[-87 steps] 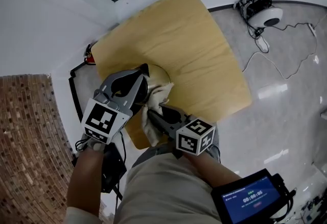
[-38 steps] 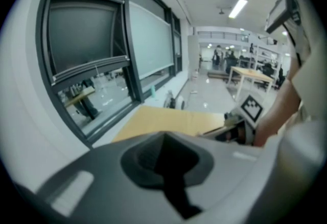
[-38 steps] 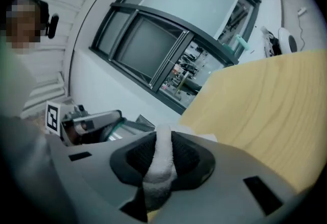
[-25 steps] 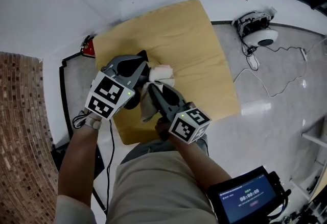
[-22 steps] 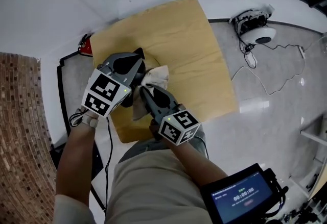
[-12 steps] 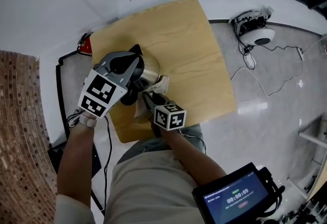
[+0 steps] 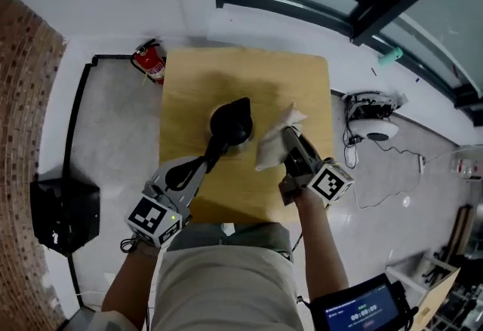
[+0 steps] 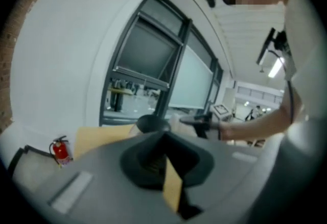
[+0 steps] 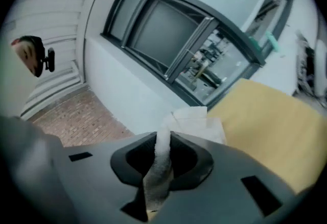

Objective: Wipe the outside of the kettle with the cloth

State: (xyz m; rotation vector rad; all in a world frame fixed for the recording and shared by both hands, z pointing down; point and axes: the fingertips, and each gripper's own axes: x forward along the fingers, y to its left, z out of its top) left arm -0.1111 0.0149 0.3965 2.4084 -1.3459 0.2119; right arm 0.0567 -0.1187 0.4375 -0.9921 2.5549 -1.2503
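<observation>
On the wooden surface [image 7: 189,88] the kettle [image 7: 232,120] stands near the middle, its black handle apparently pinched in the left gripper's [image 7: 213,152] jaws, while the white cloth [image 7: 269,148], just beside it toward the right edge, is clamped in the right gripper's [image 7: 288,139] jaws.

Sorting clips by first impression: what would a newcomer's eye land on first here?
The dark kettle at the middle of the wooden table, with the left gripper clamped on its handle. Right beside it, the right gripper pinches a pale cloth. A red fire extinguisher sits on the floor by the table's far left corner.
</observation>
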